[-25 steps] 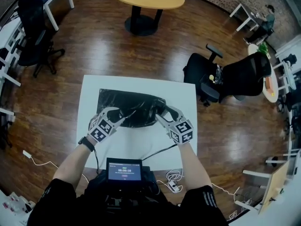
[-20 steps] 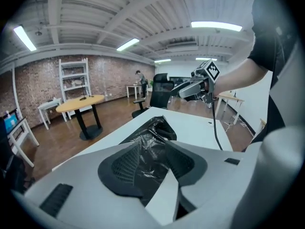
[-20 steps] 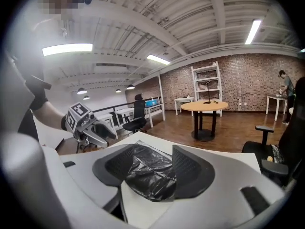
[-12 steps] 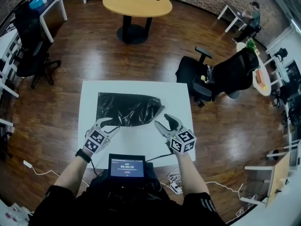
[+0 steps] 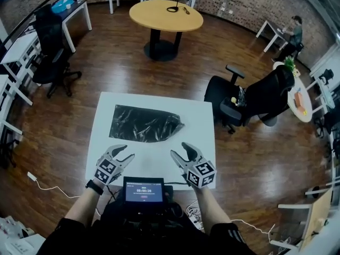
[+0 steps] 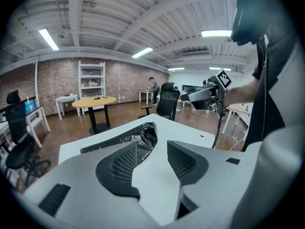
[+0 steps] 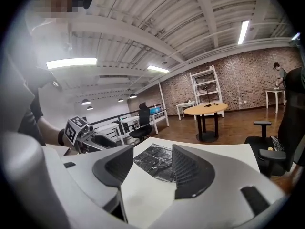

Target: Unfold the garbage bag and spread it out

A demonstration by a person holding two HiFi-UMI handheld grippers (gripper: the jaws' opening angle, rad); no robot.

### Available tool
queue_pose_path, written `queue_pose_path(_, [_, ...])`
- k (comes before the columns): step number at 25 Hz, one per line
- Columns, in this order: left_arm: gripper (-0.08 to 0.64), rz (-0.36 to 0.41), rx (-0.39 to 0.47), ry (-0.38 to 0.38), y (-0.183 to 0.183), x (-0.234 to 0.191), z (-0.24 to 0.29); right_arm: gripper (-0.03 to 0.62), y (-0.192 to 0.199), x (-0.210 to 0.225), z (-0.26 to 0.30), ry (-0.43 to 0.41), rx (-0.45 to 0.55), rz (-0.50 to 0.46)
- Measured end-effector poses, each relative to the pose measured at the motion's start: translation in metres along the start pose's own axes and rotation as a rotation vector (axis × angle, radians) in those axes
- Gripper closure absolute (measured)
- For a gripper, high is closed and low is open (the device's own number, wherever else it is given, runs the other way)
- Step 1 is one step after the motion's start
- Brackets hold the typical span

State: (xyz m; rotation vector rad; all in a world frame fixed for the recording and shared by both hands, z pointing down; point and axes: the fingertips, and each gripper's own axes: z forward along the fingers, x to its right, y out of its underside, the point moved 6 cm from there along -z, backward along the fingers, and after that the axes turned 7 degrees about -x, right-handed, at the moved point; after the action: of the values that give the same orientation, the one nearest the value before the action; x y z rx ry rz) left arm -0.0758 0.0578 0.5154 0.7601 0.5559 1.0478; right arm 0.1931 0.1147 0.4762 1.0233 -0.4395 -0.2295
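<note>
- Garbage bag (image 5: 144, 124): thin black plastic film, seen glossy and heavily crinkled.
- Table (image 5: 199, 121): white top, seen smooth and matt.
- Floor (image 5: 122, 68): dark wood planks, polished; light is reflected in streaks.
- Round table (image 5: 166, 16): light wood-look top, smooth, low sheen.
- Back wall (image 6: 57, 82): bare brick, rough and matt.

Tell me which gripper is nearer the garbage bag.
Left, narrowly. The left gripper, jaws opening and empty, sits just short of the garbage bag; the right gripper hangs farther back.
</note>
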Motion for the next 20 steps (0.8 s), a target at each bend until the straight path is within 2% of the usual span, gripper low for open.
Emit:
queue_pose_path(7, [0.354, -0.009, 0.014, -0.025, 0.009, 0.036, -0.016, 0.327, 0.017, -0.016, -0.026, -0.013, -0.016, 0.003])
queue_pose_path(20, [0.354, 0.045, 0.000, -0.008, 0.023, 0.047, -0.040, 0.327, 0.021, -0.043, -0.052, 0.028, 0.008, -0.001])
